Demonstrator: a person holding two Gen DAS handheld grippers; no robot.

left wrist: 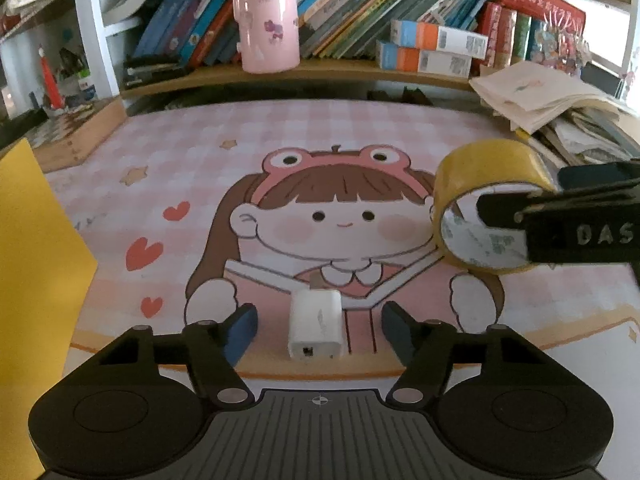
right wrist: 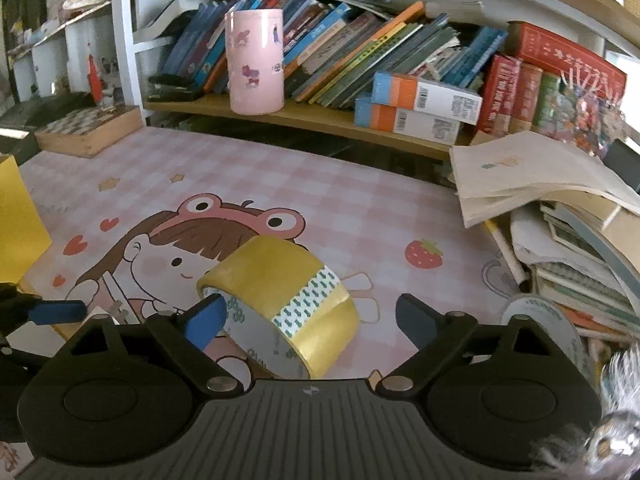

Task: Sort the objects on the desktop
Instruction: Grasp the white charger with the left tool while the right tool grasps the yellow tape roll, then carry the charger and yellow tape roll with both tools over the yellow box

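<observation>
Pink checked desk mat (left wrist: 192,128) below crowded bookshelf (left wrist: 360,68)

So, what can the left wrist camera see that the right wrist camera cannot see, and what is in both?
Only the left wrist view shows the white charger lying between the open fingers of the left hand-held gripper, not yet pinched.

Only the right wrist view shows the strawberry print on the desk mat and a second tape roll by the book pile at right.

Both show the yellow tape roll on its side, one finger of the right hand-held gripper inside its core, the pink cup on the shelf and the pink desk mat.
</observation>
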